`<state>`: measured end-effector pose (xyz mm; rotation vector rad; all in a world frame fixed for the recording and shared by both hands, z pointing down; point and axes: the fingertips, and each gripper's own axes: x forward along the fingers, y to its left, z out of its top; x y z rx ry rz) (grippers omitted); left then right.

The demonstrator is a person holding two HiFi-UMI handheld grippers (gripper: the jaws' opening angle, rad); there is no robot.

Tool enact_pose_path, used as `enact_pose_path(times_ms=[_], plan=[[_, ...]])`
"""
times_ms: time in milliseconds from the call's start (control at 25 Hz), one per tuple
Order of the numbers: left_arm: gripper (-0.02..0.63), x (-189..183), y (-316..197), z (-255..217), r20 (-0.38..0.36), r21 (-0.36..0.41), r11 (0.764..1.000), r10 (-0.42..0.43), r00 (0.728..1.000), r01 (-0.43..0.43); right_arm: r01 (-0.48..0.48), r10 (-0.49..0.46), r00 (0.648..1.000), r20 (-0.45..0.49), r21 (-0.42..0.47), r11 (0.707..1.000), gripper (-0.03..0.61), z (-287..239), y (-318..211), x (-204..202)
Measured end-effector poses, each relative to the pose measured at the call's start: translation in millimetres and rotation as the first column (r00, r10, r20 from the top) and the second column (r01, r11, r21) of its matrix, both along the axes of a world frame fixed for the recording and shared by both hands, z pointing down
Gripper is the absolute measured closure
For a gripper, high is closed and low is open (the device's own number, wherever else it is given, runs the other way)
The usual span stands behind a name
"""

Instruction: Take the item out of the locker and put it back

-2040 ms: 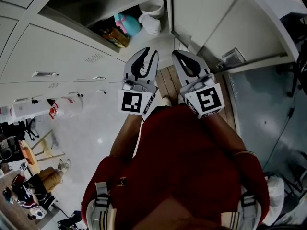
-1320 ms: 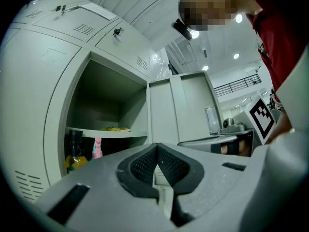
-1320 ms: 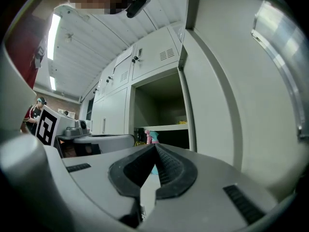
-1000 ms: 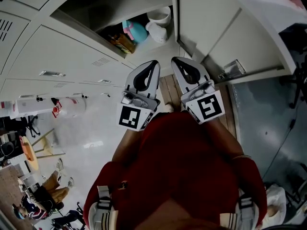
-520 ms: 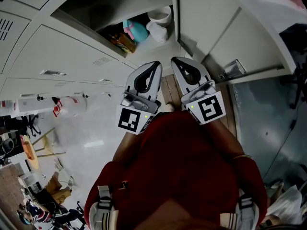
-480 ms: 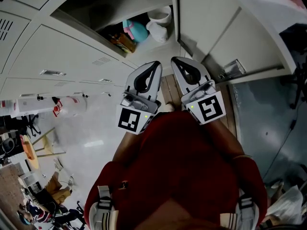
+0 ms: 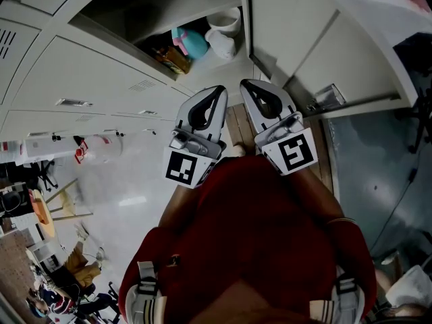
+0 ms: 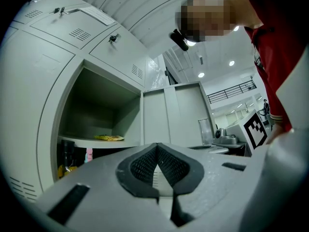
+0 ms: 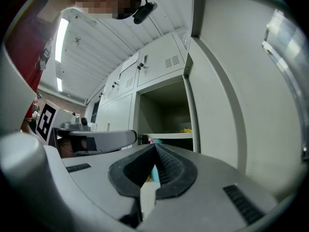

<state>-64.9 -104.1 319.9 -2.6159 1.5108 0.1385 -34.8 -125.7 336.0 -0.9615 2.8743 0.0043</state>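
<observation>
Head view. Holds the left gripper (image 7: pixel 217 92), smooth grey plastic with ribbed black pads, just beside the right gripper (image 7: pixel 248 85) of the same make, both in front of a red shirt (image 7: pixel 263 235). Points both noses at the open grey metal locker (image 7: pixel 162 9), short of its front edge, with free room between. Inside, untouched: a rounded teal and pink item (image 7: pixel 190 42), a white cup (image 7: pixel 225 20), a crumpled white bag (image 7: pixel 221 44), a yellow packet (image 7: pixel 170 58). To the right, the flat swung-out door (image 7: pixel 290 32).

Left gripper view. Shows the jaws pressed together at the tip, nothing pinched. Beyond, the boxy locker recess with square edges, a thin shelf (image 8: pixel 77 140) and a flat yellow wrapper (image 8: pixel 108 137) on it.

Right gripper view. Shows these jaws likewise closed on nothing. Looks straight into the recess, with the teal item partly behind the pads and the door's smooth face close on the right.
</observation>
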Motion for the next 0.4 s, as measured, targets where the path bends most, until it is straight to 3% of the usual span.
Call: enact_pose_path(times_ms=[400], plan=[[0.607,1.0,-0.9,3.2,0.006,-0.006,1.000,0.008,1.000,-0.008,0.001,-0.001,1.000,0.001,-0.001,1.000,0.581,1.3,-0.3,1.5]])
